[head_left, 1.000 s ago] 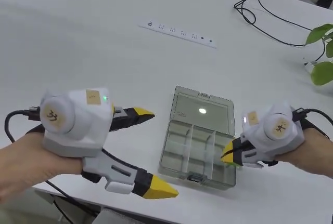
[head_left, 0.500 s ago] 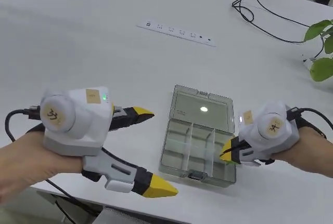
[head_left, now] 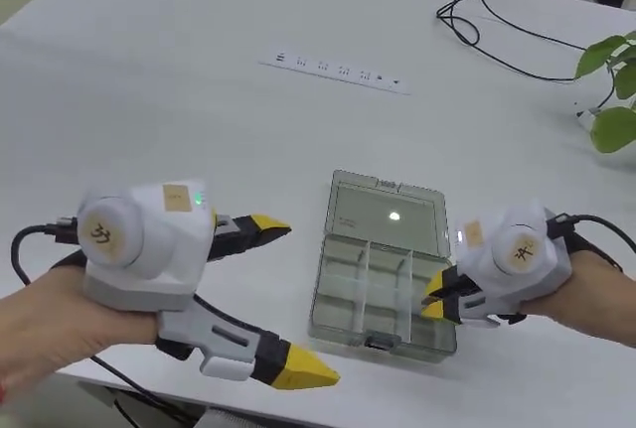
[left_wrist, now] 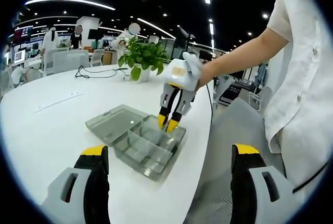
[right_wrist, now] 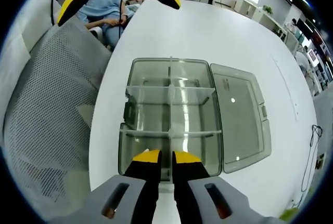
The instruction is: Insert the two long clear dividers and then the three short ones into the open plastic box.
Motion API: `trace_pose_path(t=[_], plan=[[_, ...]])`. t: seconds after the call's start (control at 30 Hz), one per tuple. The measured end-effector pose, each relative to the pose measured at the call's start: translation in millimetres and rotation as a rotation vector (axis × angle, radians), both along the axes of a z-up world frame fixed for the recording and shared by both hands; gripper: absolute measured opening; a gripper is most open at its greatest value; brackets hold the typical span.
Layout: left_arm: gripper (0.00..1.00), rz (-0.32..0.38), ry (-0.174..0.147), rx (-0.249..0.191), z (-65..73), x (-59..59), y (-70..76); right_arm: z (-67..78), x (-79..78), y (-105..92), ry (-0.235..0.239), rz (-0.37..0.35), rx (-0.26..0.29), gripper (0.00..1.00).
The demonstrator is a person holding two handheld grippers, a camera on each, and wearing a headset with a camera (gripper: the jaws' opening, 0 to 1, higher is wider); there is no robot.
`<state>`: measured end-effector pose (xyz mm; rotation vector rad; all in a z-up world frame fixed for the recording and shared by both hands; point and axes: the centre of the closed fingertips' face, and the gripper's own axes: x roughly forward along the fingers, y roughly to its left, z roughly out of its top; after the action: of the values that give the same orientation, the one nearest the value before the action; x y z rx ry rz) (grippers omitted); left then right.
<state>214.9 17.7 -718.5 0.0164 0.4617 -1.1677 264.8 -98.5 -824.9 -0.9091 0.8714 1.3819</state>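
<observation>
While the left gripper hovers beside the box w/ fingers wide apart, holding nothing, the right gripper sits over the box's front edge, fingers almost together, slim gap. Possibly pinching a short clear divider; can't tell. Box lies open on the white surface, two long dividers seated across it.

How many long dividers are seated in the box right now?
2. One long divider crosses the box just ahead of the right gripper; the other crosses farther along. Neither looks hidden.
</observation>
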Motion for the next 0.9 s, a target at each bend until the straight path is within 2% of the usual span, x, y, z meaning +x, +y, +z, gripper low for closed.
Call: trace_pose_path(t=[0.2, 0.4, 0.6, 0.9], plan=[[1.00, 0.015, 0.001, 0.005, -1.3, 3.8, 5.8, 16.2, 3.1, -1.5, -0.012, -0.035, 0.041, 0.16], [1.00, 0.021, -0.001, 0.027, -6.3, 6.9, 12.4, 43.7, 10.3, -3.8, -0.006, -0.155, 0.160, 0.24], [1.00, 0.022, -0.005, 0.046, -10.7, 9.0, 17.9, 65.5, 14.4, -18.1, -0.007, -0.263, 0.252, 0.34], [1.00, 0.019, -0.005, 0.060, -14.5, 11.7, 20.7, 73.9, 2.2, -43.0, 0.002, -0.346, 0.304, 0.48]])
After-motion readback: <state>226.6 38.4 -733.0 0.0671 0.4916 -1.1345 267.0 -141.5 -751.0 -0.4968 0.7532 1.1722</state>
